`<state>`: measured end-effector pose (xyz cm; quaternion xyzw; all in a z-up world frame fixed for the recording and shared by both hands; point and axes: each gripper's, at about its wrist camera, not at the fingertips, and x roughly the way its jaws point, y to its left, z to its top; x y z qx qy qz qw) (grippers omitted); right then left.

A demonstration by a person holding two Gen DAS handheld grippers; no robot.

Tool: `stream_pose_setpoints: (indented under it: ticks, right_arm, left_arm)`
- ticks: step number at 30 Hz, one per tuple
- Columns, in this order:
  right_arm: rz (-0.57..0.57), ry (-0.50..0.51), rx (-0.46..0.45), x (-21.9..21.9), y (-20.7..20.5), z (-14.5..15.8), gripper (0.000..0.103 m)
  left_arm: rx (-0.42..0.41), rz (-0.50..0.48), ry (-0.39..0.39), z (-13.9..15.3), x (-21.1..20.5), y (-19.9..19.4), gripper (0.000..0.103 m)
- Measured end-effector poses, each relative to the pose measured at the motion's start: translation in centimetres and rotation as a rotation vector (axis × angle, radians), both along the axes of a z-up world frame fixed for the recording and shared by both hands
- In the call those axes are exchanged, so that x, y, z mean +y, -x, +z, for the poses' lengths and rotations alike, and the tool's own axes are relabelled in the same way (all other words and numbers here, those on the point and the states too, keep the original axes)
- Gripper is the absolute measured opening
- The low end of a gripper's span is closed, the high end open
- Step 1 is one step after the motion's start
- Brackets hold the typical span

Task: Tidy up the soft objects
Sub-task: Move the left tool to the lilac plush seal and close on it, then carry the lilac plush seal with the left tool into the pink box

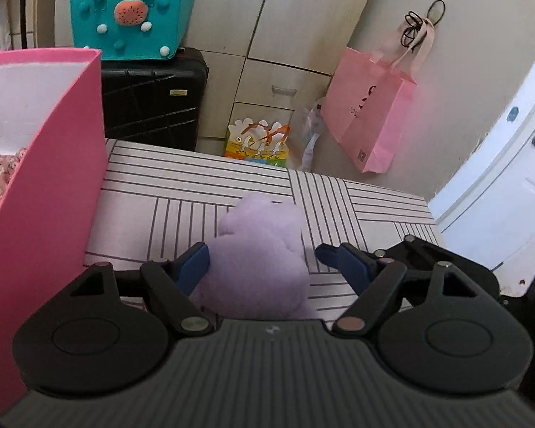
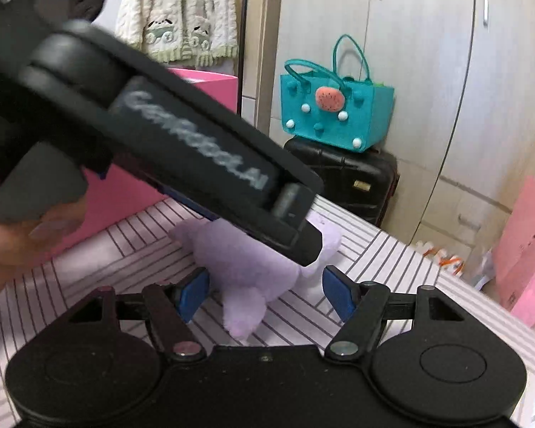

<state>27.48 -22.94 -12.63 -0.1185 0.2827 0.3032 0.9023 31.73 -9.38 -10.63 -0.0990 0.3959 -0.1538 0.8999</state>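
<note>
Purple plush toy (image 1: pixel 256 260) lies on the striped bench (image 1: pixel 196 178) between my left claw's (image 1: pixel 262 260) spread jaws; my right claw (image 2: pixel 265 292) gapes too, pinching nothing.

Lilac plush toy (image 1: pixel 256 260) on striped table (image 1: pixel 339 192).

Both wrist views close above plush toy (image 1: pixel 256 260)

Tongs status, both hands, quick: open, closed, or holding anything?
Left tongs: open around the purple plush toy; one pad touches it, no grip yet.
Right tongs: open, plush between the pads, not gripped.
</note>
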Motion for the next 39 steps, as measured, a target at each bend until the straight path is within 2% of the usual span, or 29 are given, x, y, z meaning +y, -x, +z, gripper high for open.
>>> stream_pose_setpoints:
  ticks: [5, 7, 11, 16, 19, 24, 34, 39]
  right_arm:
    - [0.015, 0.006, 0.005, 0.5, -0.4, -0.1, 0.073]
    - [0.021, 0.007, 0.008, 0.7, -0.2, -0.2, 0.064]
    - [0.0, -0.021, 0.047, 0.8, -0.2, -0.4, 0.053]
    - [-0.037, -0.063, 0.104, 0.5, -0.1, -0.4, 0.016]
    - [-0.049, -0.073, 0.116, 0.3, 0.1, -0.4, 0.014]
    - [-0.043, -0.08, 0.115, 0.2, 0.6, -0.3, 0.014]
    - [-0.027, -0.073, 0.082, 0.0, 1.9, 0.5, 0.015]
    - [-0.034, -0.08, 0.111, -0.1, 3.6, 1.1, 0.015]
  left_arm:
    - [0.021, 0.009, 0.019, -0.7, 0.5, -0.2, 0.079]
    - [0.027, 0.007, 0.032, -0.9, 0.6, -0.2, 0.079]
    - [0.02, 0.005, -0.009, -1.3, 0.1, 0.1, 0.079]
    - [0.03, 0.013, -0.008, -1.8, 0.1, 0.1, 0.076]
    - [0.027, -0.001, 0.005, -1.9, 0.1, 0.3, 0.067]
    - [0.019, -0.02, 0.003, -1.8, -0.1, 0.8, 0.064]
    - [-0.008, -0.057, -0.008, -0.7, -0.2, 3.5, 0.063]
    - [0.0, -0.099, -0.036, -0.1, -0.5, 5.4, 0.063]
